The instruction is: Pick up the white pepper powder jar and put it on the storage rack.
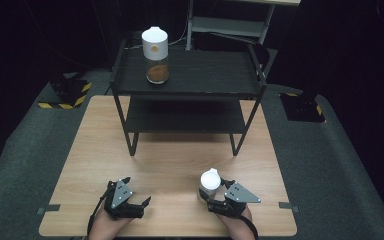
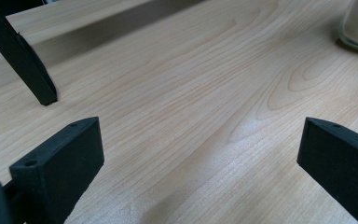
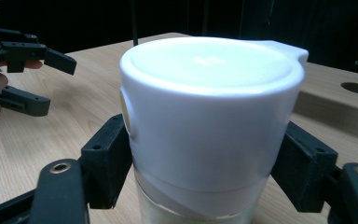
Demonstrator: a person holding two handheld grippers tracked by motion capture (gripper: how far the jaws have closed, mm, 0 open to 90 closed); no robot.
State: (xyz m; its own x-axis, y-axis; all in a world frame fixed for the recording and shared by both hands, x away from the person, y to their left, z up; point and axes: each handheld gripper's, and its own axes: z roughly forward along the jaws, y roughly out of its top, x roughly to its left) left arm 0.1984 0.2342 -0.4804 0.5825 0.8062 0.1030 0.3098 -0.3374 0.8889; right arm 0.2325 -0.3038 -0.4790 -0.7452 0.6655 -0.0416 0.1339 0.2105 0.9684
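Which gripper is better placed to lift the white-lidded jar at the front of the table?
The right gripper, probably. Its jaws already sit on either side of the jar, below the white lid. The left gripper is open over bare table, with the jar off to its side.

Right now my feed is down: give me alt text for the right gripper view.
The right gripper has its two black jaws closed against the sides of a white-lidded jar standing on the wooden table. Farther off at the left edge, the left gripper sits open over the table.
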